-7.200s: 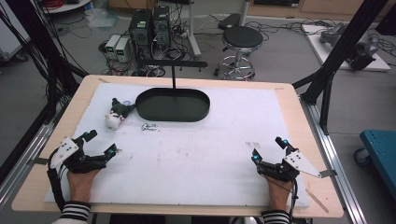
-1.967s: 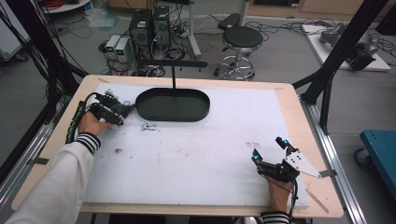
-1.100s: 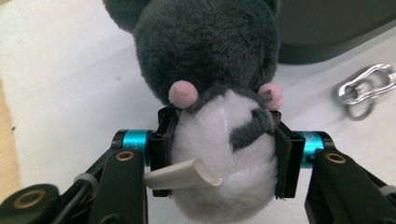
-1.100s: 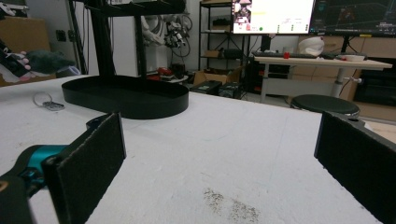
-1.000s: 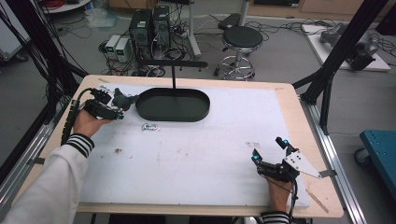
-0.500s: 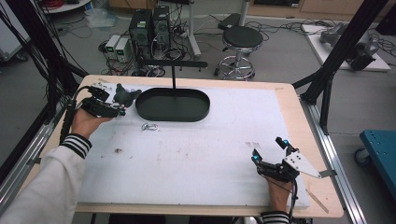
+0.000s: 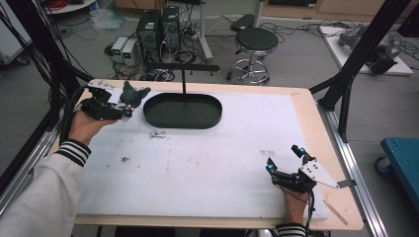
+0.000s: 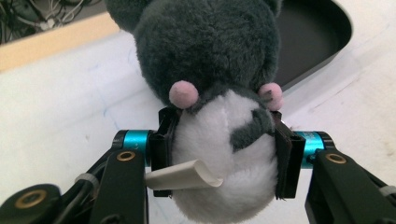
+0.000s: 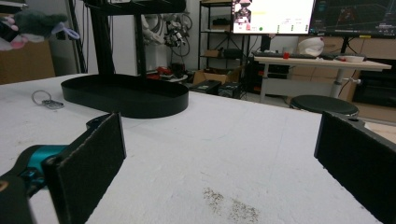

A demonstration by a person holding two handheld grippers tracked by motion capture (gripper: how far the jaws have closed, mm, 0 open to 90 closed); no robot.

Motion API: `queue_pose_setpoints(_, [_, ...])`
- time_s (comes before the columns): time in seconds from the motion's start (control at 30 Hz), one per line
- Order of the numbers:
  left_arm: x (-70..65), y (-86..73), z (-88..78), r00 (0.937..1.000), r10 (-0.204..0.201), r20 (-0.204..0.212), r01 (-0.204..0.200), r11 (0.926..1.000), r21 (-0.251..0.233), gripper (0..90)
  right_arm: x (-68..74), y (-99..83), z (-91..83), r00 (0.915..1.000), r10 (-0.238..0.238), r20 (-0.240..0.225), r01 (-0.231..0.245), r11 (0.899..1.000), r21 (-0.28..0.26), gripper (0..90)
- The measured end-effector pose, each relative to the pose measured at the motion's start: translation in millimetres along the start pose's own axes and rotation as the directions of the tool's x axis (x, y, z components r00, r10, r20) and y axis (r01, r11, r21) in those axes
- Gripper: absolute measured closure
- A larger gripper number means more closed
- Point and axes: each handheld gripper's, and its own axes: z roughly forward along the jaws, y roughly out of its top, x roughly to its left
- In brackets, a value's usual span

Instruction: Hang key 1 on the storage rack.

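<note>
Left tool (image 7: 118,106) has lifted the plush mouse (image 8: 219,116) off the table (image 7: 207,163)

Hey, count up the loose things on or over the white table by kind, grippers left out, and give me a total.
Plush toy, grey and white, clamped in the left gripper: 1
Black oval tray with an upright stand: 1
Small metal key ring: 1
Total: 3

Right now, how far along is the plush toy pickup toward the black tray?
Done: the left gripper is clamped on the grey-and-white plush toy and holds it clear of the table. In hand: the toy sits beside the black oval tray, not in it. Left: carry it over and release. The right gripper rests open; the key ring lies untouched.
</note>
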Motion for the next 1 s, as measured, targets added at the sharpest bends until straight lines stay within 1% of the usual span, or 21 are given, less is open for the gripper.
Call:
queue_pose_setpoints(0.03, [-1.4, 2.7, -0.3, 1.0000, 0.001, 0.007, -0.001, 1.0000, -0.002, 52.5, 0.1, 0.1, -0.2, 1.0000, 0.002, 0.000, -0.002, 1.000, 0.001, 1.3])
queue_pose_setpoints(0.13, [-5.2, 9.2, -0.6, 0.9999, 0.014, 0.007, -0.014, 0.9999, -0.003, 52.5, 0.2, 0.1, -0.1, 1.0000, 0.003, 0.000, -0.003, 1.000, 0.001, 1.3])
queue_pose_setpoints(0.33, [-9.2, 17.4, -0.4, 0.9995, 0.025, 0.018, -0.025, 0.9997, -0.006, 52.5, 0.1, 0.1, -0.2, 1.0000, 0.004, -0.001, -0.004, 1.000, 0.001, 1.3])
queue_pose_setpoints(0.4, [-9.5, 19.8, 0.0, 0.9996, 0.019, 0.023, -0.019, 0.9998, -0.010, 52.5, 0.0, 0.1, -0.3, 1.0000, 0.004, -0.002, -0.004, 1.000, 0.002, 1.3])
queue_pose_setpoints(0.43, [-9.6, 21.1, 0.1, 0.9995, 0.026, 0.017, -0.025, 0.9997, -0.004, 52.5, 0.0, 0.1, -0.3, 1.0000, 0.004, -0.002, -0.004, 1.000, 0.002, 1.3])
queue_pose_setpoints(0.6, [-9.4, 27.2, 0.8, 0.9995, 0.029, 0.010, -0.029, 0.9996, 0.000, 52.4, 0.0, 0.1, -0.2, 1.0000, 0.004, -0.002, -0.004, 1.000, 0.000, 1.2])
queue_pose_setpoints(0.67, [-8.7, 29.0, 0.7, 0.9996, 0.025, 0.015, -0.024, 0.9997, -0.002, 52.5, 0.1, 0.1, -0.2, 1.0000, 0.004, -0.002, -0.004, 1.000, 0.000, 1.3])
queue_pose_setpoints(0.73, [-8.0, 32.0, 0.8, 0.9997, 0.025, 0.007, -0.025, 0.9997, 0.001, 52.4, 0.1, 0.1, -0.2, 1.0000, 0.004, -0.002, -0.004, 1.000, 0.001, 1.3])
queue_pose_setpoints(0.8, [-6.7, 33.9, 0.9, 0.9998, 0.012, 0.013, -0.012, 0.9999, -0.008, 52.5, 0.0, 0.1, -0.3, 1.0000, 0.005, -0.002, -0.005, 1.000, 0.002, 1.3])
queue_pose_setpoints(0.83, [-6.1, 34.9, 0.9, 0.9998, 0.019, 0.008, -0.019, 0.9998, -0.001, 52.5, 0.0, 0.1, -0.3, 1.0000, 0.005, -0.002, -0.005, 1.000, 0.002, 1.3])
queue_pose_setpoints(0.9, [-5.5, 36.9, 1.4, 0.9998, 0.015, 0.009, -0.015, 0.9999, 0.000, 52.5, 0.1, 0.1, -0.2, 1.0000, 0.005, -0.002, -0.005, 1.000, 0.001, 1.3])
queue_pose_setpoints(1.0, [-5.9, 41.1, 1.0, 0.9998, 0.020, 0.007, -0.020, 0.9998, 0.002, 52.4, 0.2, 0.1, -0.1, 1.0000, 0.006, -0.003, -0.006, 1.000, -0.001, 1.3])
